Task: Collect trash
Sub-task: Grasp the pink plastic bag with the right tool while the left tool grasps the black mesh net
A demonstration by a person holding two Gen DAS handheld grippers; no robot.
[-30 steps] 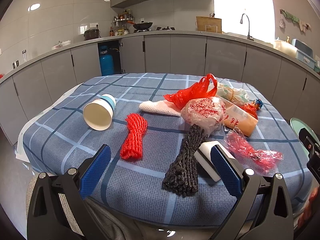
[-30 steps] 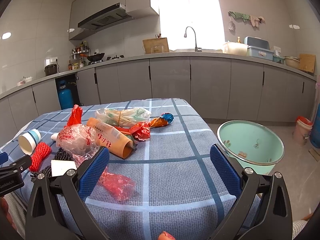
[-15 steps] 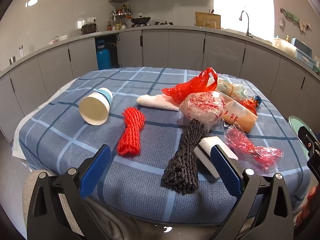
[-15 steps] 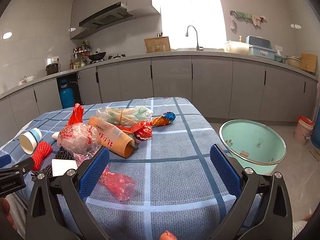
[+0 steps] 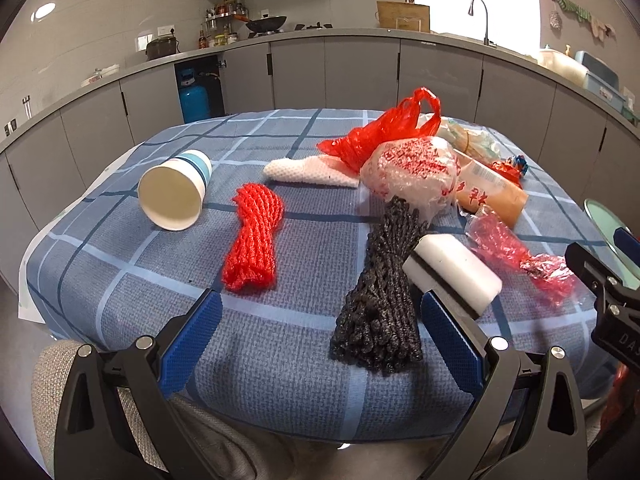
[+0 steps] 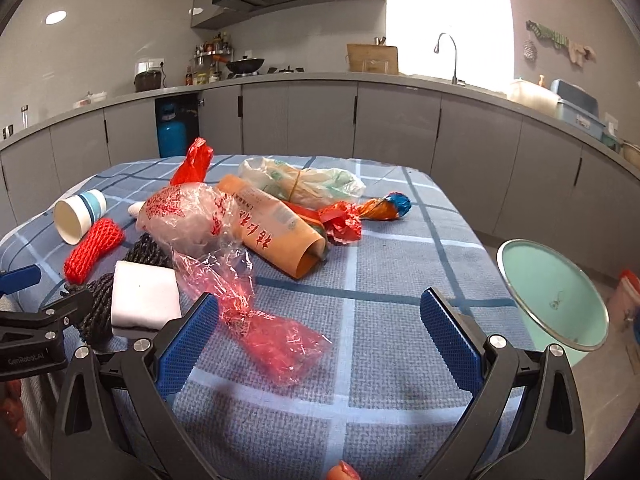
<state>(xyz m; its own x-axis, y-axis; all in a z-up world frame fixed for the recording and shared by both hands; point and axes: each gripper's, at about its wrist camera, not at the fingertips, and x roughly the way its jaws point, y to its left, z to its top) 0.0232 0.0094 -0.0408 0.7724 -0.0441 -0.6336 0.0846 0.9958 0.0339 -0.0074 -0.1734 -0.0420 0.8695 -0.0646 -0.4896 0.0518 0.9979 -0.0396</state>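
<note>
Trash lies on a blue checked tablecloth [image 5: 120, 272]. In the left wrist view I see a paper cup [image 5: 174, 190] on its side, a red net bundle [image 5: 254, 236], a black net bundle [image 5: 386, 296], a white sponge block [image 5: 454, 272], a crumpled red wrapper [image 5: 516, 256], a printed clear bag [image 5: 416, 172] and a red plastic bag [image 5: 380, 136]. My left gripper [image 5: 320, 334] is open and empty at the near edge, in front of the two nets. My right gripper [image 6: 320, 336] is open and empty, with the red wrapper [image 6: 276, 336] just ahead of its left finger.
A mint-green basin [image 6: 556, 296] stands off the table's right side. An orange paper tube [image 6: 276, 228], a tied green-white bag [image 6: 308, 184] and a blue-orange wrapper [image 6: 384, 208] lie further back. Grey kitchen cabinets run behind the table.
Both grippers have moved closer to the table and tilted down a little. The right gripper has also turned left toward the red wrapper. Both stayed open.
</note>
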